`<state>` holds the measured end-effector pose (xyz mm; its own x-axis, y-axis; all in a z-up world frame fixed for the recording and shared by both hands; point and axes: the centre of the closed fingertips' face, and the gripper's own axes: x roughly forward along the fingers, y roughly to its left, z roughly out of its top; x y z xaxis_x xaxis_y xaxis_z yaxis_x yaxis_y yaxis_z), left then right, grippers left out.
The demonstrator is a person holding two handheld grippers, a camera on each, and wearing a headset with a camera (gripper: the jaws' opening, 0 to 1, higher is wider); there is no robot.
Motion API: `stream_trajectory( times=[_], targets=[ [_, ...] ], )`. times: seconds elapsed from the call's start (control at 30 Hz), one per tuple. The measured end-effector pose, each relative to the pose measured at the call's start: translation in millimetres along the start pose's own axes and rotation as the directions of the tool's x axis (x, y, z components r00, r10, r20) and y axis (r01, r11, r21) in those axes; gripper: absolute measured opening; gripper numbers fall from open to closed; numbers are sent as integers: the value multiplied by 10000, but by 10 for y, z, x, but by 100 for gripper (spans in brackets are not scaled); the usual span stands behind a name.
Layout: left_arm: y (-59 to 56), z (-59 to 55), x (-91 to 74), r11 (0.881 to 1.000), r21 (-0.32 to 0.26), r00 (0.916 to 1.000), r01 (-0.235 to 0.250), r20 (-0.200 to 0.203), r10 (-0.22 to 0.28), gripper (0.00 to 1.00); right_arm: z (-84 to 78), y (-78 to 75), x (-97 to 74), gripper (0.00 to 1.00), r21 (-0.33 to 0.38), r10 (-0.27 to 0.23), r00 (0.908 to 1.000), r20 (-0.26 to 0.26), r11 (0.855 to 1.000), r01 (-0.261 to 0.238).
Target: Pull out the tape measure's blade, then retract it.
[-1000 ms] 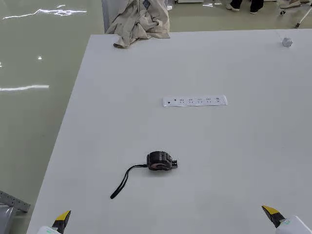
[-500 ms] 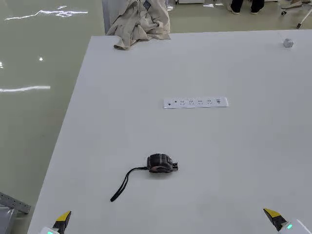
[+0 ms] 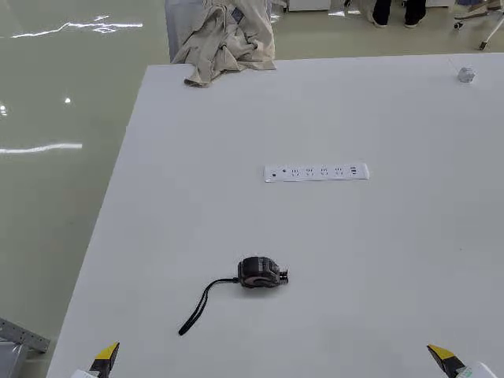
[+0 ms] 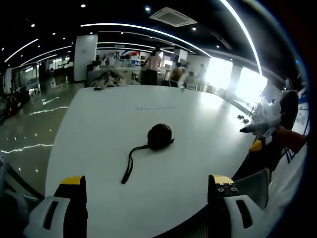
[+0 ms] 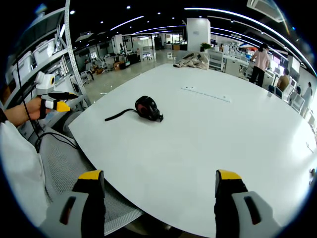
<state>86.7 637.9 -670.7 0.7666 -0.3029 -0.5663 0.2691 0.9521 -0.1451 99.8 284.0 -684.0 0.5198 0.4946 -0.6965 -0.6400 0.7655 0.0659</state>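
Nothing on the table has moved. Only your head has tipped, so the tape sits slightly lower in the head view, at lower centre, with its strap trailing down-left. The blade looks fully in, so the pull has not begun. The left tool and right tool are spread wide and empty at the bottom corners, well short of the tape. The table is white, with a power strip at mid-frame and a jacket at its top edge. A glossy floor lies at the left.

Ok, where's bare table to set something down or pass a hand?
Bare table: right of the tape measure, the band between it and the power strip, and beyond the strip up to the small grey object. Cluttered: the strap trailing near-left of it, and the jacket at the far edge.
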Motion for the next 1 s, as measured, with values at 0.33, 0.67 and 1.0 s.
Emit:
stream_trajectory(
  times=[0.33,0.67,1.0],
  targets=[
    [-52,49,97,9998,78,9998,173,89,-173,99,38,-25,54,95,-229,64,9999,-78,9997,-66],
    [-30,58,143,9983,458,9993,365,43,-368,99,32,24,106,94,-441,125,9998,-159,9989,-132],
    [-90,184,319,9937,955,9981,586,130,-601,96,169,-4,260,93,-800,414,9991,-92,9959,-420]
  ],
)
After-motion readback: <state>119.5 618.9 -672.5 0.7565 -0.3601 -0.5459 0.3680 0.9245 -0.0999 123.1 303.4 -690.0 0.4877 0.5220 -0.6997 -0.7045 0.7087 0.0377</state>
